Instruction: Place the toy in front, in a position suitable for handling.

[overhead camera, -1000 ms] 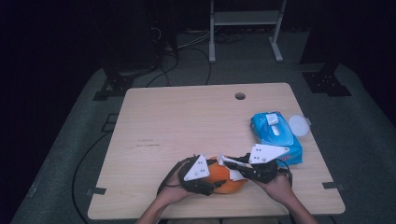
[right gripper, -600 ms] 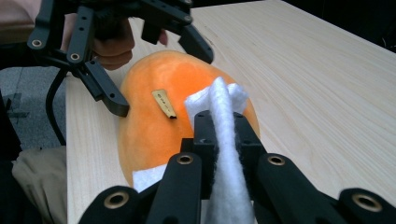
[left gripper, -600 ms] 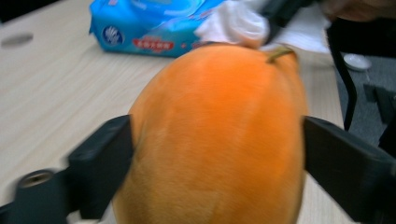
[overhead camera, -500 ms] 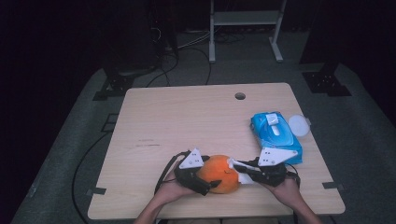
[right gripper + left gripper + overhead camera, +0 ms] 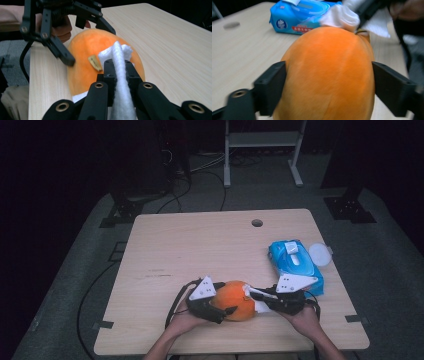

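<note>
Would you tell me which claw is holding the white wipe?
The right claw pinches the white wipe; the left claw instead grips the orange squash.

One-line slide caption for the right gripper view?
Right gripper presses a white wipe against the orange fruit held by the left gripper.

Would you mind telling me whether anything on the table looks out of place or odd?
Only the round white lid: it lies loose at the table's right edge beside the blue wipes pack, partly overhanging.
</note>
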`<state>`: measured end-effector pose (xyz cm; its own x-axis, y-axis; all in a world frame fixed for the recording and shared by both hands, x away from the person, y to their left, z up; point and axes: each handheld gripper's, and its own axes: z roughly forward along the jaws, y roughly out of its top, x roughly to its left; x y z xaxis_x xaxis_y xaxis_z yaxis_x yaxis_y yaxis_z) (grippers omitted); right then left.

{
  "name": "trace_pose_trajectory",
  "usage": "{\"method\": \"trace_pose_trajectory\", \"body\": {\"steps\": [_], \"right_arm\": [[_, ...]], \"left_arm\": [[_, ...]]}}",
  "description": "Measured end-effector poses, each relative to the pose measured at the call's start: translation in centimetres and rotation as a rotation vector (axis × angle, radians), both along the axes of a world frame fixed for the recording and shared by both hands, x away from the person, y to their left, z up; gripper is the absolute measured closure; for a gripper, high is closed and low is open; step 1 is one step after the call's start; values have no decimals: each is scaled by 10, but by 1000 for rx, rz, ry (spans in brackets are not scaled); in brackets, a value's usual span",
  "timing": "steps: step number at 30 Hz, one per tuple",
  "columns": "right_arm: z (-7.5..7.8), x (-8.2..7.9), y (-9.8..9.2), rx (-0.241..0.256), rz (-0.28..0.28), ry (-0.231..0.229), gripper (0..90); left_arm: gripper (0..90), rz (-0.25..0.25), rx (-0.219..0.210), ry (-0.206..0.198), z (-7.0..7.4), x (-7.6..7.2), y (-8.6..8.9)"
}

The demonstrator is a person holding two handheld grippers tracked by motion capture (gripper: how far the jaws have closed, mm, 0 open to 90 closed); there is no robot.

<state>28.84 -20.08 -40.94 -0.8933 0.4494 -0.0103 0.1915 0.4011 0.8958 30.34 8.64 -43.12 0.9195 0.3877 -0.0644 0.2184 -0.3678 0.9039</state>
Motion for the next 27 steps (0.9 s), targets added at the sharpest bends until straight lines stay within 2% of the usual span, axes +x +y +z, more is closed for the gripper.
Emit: {"method": "trace_pose_trajectory", "body": {"steps": [1,3,4,6,9,11,13,16,21,25,27], "right_arm": [[0,-1,-1,-5,-1,1,826],[2,-4,1,2,14,4,825],[2,-7,4,1,30,4,825],[3,-10,10,-24,47,-19,825],[4,-6,6,-19,27,-17,826],[0,-2,-1,-17,-3,-4,825],[-6,2,-7,-38,-36,5,825],[-13,3,-11,-44,-42,39,826],[-5,-7,0,-38,0,4,825],[7,-10,7,27,44,-4,825],[10,-9,10,17,48,-25,824]], "left_arm": [[112,8,-10,33,0,2,1],[129,14,-3,49,-1,3,1],[159,13,7,39,-1,2,1],[269,-4,33,-16,-2,-2,2],[334,-32,52,-53,-2,-6,5],[335,-45,56,-63,-2,-7,6],[332,-50,51,-59,-2,-6,8],[315,-46,47,-50,-2,-6,8],[309,-44,72,-85,-1,-9,3],[313,-65,94,-129,0,-15,-5],[308,-71,99,-140,0,-17,-8]]}}
